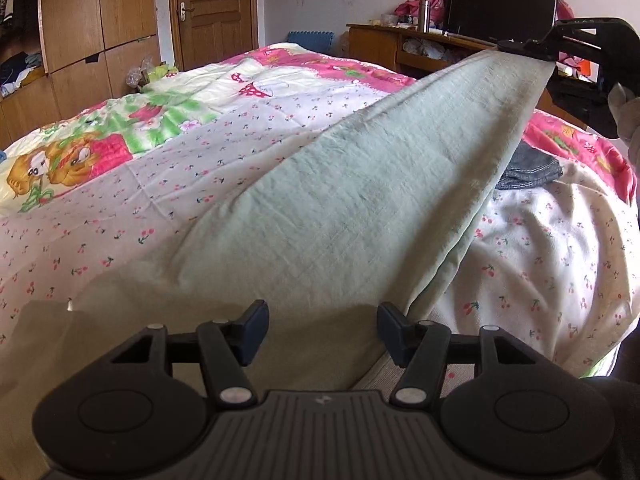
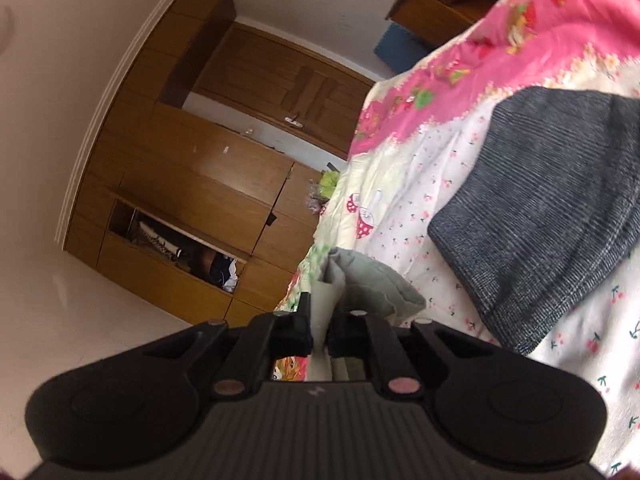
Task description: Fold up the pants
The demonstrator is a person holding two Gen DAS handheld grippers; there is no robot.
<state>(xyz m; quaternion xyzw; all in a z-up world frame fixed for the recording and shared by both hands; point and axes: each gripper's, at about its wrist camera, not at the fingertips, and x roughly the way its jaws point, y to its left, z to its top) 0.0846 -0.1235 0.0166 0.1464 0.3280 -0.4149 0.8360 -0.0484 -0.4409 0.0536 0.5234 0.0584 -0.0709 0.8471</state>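
Pale green pants (image 1: 360, 184), stretched over the quilted bed (image 1: 120, 200) from our clamped right gripper (image 2: 319, 338), raised far right, to our open left gripper (image 1: 322, 334); we keep tension, lowering evenly.

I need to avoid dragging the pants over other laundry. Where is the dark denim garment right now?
The dark denim garment lies on the quilt, right of the raised green pants, below the right gripper.

Left hand-held gripper (image 1: 322, 334) agape, right (image 2: 319, 330) seemingly clamped
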